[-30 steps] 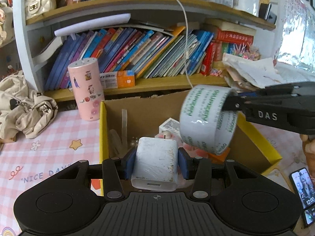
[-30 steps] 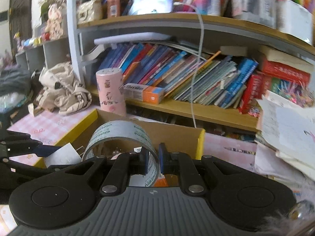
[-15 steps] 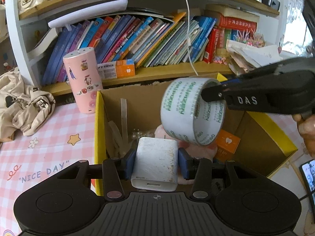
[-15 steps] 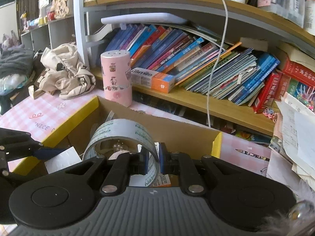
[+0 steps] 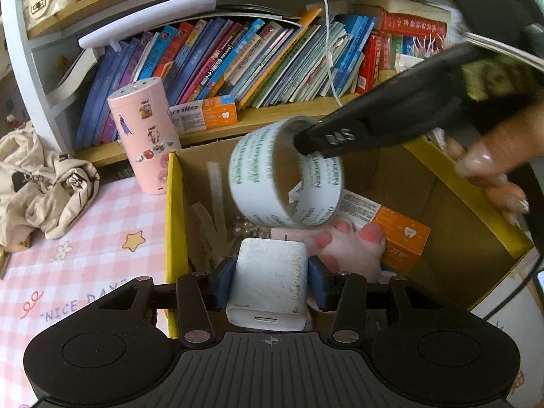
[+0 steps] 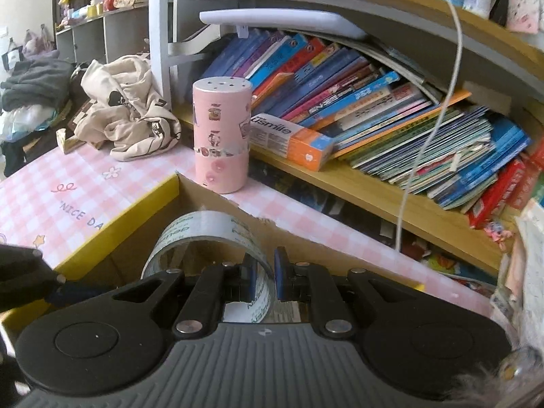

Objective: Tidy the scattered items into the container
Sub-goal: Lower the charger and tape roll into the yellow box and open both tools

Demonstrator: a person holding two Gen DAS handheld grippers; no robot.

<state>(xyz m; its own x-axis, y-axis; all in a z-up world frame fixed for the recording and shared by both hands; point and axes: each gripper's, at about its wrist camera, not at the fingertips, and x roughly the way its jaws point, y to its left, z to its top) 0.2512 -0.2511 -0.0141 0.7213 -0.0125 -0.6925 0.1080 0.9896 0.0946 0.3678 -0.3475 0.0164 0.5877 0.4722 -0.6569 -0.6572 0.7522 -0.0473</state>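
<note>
While the white charger block [image 5: 268, 280] sits squeezed between the blue pads of the left gripper [image 5: 268, 280], it hangs just over the near end of the cardboard box [image 5: 452, 187], close to the box's yellow left wall. Beyond it, above the middle of the box, the roll of clear tape [image 5: 285, 173] printed with green lettering hangs tilted in the air; the right gripper [image 6: 263, 273] is clamped on one side of the ring, one finger inside the hoop and one outside, so the tape wall is pinched between the pads. From the right wrist view the tape [image 6: 207, 234] stands on edge just ahead of the fingers, over the box's far cardboard wall. A hand [image 5: 493, 176] grips the right tool at the right edge of the left view. Down in the box lie a pink plush paw [image 5: 346, 244], an orange and white carton [image 5: 394, 231] towards the right wall, some pearly beads [image 5: 248, 227] and strips of clear tape along the left wall. The box rests on a pink checked tablecloth [image 5: 85, 238] printed with stars and "NICE DAY". A pink cylinder with stickers [image 5: 144, 136] stands upright just beyond the box's far left corner, a crumpled beige garment [image 5: 40, 183] lies at the cloth's left edge, and behind them a shelf of leaning books [image 5: 238, 61] carries an orange toothpaste box [image 5: 204, 115].
</note>
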